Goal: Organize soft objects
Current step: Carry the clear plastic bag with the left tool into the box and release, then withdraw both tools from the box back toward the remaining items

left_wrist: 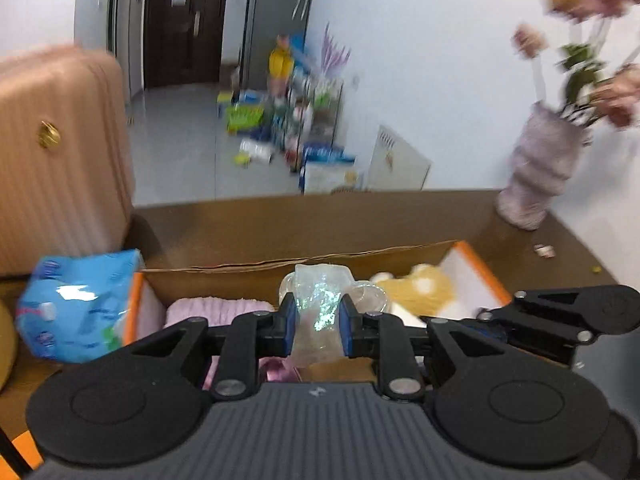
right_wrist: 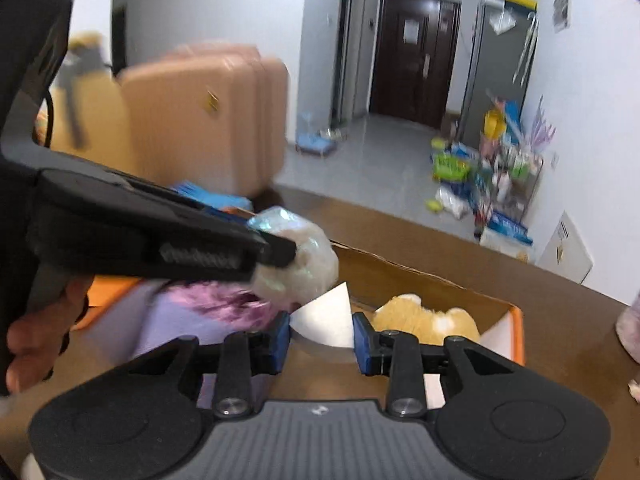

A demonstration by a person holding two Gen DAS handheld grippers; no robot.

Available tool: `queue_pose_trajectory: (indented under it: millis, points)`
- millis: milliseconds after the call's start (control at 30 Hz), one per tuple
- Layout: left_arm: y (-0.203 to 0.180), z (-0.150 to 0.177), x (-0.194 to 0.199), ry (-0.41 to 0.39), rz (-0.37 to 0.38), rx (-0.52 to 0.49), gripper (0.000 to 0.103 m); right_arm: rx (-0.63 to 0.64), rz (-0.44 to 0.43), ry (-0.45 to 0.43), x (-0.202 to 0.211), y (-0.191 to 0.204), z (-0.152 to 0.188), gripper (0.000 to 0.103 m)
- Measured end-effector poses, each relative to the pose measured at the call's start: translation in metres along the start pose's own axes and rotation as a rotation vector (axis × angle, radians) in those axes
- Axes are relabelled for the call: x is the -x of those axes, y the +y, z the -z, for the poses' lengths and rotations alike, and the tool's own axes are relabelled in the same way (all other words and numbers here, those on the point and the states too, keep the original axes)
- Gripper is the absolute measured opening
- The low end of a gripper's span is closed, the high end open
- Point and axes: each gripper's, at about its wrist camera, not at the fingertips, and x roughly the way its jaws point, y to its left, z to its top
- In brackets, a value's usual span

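Note:
My left gripper (left_wrist: pixel 318 322) is shut on a translucent iridescent plastic bag (left_wrist: pixel 318 312) and holds it above an open cardboard box (left_wrist: pixel 248 276) with orange-edged flaps. In the right wrist view the same gripper (right_wrist: pixel 276 252) comes in from the left with the bag (right_wrist: pixel 298 268) bulging past its tip. The box holds a pale purple folded towel (left_wrist: pixel 216 310), a yellow plush toy (left_wrist: pixel 424 284), also seen in the right wrist view (right_wrist: pixel 428 320), and a shiny purple item (right_wrist: pixel 224 304). My right gripper (right_wrist: pixel 321 336) is open over the box, with a white flap (right_wrist: pixel 326 322) behind its gap.
A pink suitcase (left_wrist: pixel 56 152) stands at the left of the brown table (left_wrist: pixel 360 216). A blue plastic pack (left_wrist: pixel 76 304) leans beside the box. A purple vase with flowers (left_wrist: pixel 540 168) stands at the right. Floor clutter (left_wrist: pixel 288 128) lies beyond the table.

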Motion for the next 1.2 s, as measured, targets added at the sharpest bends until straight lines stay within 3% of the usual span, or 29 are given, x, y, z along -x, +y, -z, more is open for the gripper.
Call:
queue_pose_trajectory:
  millis: [100,200,267,467,667,900,1067,1200]
  points:
    - [0.007,-0.001,-0.036,0.046,-0.049,-0.016,0.029,-0.01,-0.005,0.068,-0.046,-0.004,-0.012,0.036]
    - [0.017,-0.001,-0.051,0.063,-0.043,0.009,0.061,-0.05,-0.012,0.12,-0.076,-0.009,-0.018,0.047]
    - [0.023,-0.002,-0.052,0.061,-0.036,0.026,0.062,-0.071,-0.016,0.121,-0.083,-0.011,-0.02,0.06]
    - [0.032,-0.006,-0.029,0.033,-0.043,0.043,0.062,-0.079,0.009,0.09,-0.068,-0.021,-0.014,0.06]
    - [0.034,-0.012,0.047,-0.054,-0.07,0.001,0.066,-0.085,0.098,0.018,0.005,-0.043,-0.012,0.06]
    - [0.013,-0.003,0.145,-0.139,-0.072,0.0,0.075,-0.094,0.174,-0.095,0.132,-0.039,0.007,0.06]
    - [-0.004,0.045,0.214,-0.198,-0.072,-0.026,0.08,-0.086,0.166,-0.202,0.216,-0.01,0.047,0.07]
    - [-0.016,0.122,0.26,-0.275,-0.118,-0.064,0.087,-0.068,0.12,-0.286,0.268,0.024,0.102,0.072]
